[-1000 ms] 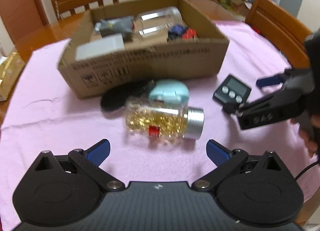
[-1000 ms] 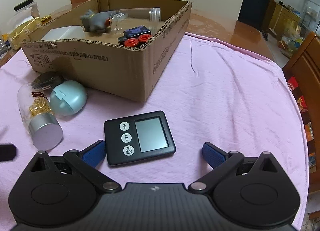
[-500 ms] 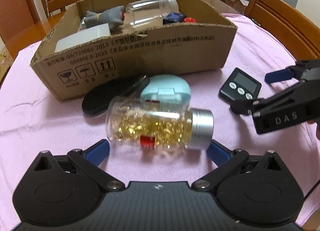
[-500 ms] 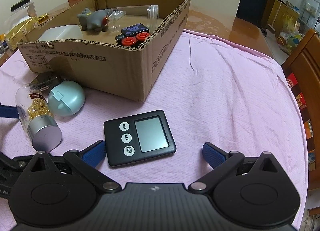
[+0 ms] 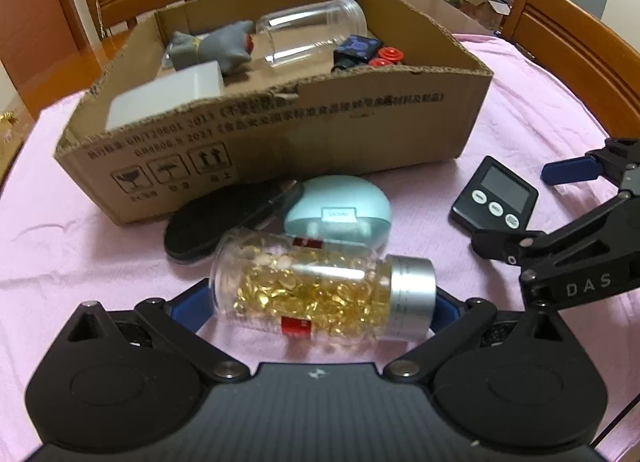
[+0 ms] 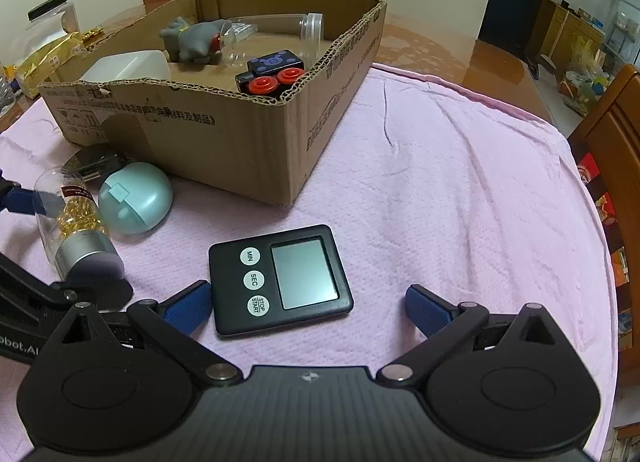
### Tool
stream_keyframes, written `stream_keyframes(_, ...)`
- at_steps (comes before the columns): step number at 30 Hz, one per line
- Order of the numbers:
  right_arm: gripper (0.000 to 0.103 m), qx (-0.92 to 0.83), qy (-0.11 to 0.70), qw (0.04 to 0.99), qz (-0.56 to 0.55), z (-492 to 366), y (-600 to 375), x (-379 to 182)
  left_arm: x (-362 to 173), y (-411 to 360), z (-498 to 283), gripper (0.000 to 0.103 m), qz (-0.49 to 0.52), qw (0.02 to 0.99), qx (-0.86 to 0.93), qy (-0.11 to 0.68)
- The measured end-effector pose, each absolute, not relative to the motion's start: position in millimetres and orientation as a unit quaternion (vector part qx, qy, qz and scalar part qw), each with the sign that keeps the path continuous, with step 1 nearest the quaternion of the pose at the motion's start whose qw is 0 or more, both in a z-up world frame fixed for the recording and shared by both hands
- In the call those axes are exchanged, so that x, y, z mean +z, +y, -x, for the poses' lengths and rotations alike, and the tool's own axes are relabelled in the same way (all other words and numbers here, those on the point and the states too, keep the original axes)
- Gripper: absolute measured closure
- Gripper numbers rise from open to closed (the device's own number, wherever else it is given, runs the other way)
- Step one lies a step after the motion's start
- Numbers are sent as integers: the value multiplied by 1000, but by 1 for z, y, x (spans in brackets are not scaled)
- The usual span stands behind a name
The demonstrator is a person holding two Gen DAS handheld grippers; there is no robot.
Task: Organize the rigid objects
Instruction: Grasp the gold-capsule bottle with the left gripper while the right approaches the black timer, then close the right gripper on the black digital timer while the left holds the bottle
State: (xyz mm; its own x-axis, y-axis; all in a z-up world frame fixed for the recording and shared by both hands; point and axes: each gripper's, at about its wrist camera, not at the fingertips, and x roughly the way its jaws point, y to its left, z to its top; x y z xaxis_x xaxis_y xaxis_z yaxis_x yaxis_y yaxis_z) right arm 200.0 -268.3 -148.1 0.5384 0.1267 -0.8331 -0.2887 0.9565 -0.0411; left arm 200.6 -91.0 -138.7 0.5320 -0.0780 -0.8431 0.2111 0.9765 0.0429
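Observation:
A clear bottle of golden capsules [image 5: 320, 286] with a silver cap lies on its side on the pink cloth, between the two open fingers of my left gripper [image 5: 320, 308]; no grip shows. The bottle also shows in the right wrist view [image 6: 76, 228]. A pale blue egg-shaped case [image 5: 338, 210] and a black oval disc [image 5: 224, 218] lie just behind it. A black digital timer [image 6: 280, 280] lies flat in front of my right gripper [image 6: 308, 308], which is open and empty. The cardboard box [image 5: 360, 122] stands behind.
The box holds a grey toy [image 5: 212, 48], a clear empty jar [image 5: 312, 32], a white block [image 5: 168, 100] and a black toy with red wheels [image 6: 274, 74]. Wooden chairs [image 5: 580, 58] stand around the table. A gold packet [image 6: 48, 56] lies at the far left.
My left gripper has moved forward and down until the capsule bottle lies between its fingers. My right gripper has crept a little closer to the timer.

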Motion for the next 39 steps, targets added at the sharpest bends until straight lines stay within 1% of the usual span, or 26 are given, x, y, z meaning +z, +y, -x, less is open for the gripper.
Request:
stream_keyframes(4,0,120,464,874,87,-200,-268,-148,-134,-92,-196,2,-84,876,-88,466)
stream_keyframes(7,0,121,462,874,88,-199,-269,-148,-132,-94,-194,4,-94,878,-92,461)
stream_keyframes(8,0,121,462,874,88,-199,-269,-148,-131,-94,-194,8,-94,878,-91,460)
stream_keyframes(12,0,123,464,873,89,-199,-268,-147,-130,-93,-195,8,-88,878,-89,462)
stream_keyframes(16,1,154,455,869,117,-197,-257,-146,-131,-87,-194,8,-85,877,-81,466)
stream_keyframes(19,11,185,450,865,123,-199,-250,-144,-131,-80,-192,8,-77,876,-72,470)
stream_keyframes(22,13,194,454,861,123,-202,-247,-143,-130,-74,-191,8,-73,876,-64,472)
stream_keyframes(26,24,212,462,851,134,-196,-242,-138,-131,-69,-189,8,-71,877,-59,472)
stream_keyframes(33,25,207,464,851,135,-201,-237,-137,-134,-67,-189,8,-70,877,-52,472)
stream_keyframes(39,25,206,464,851,133,-200,-234,-137,-140,-58,-192,0,-42,875,-44,480)
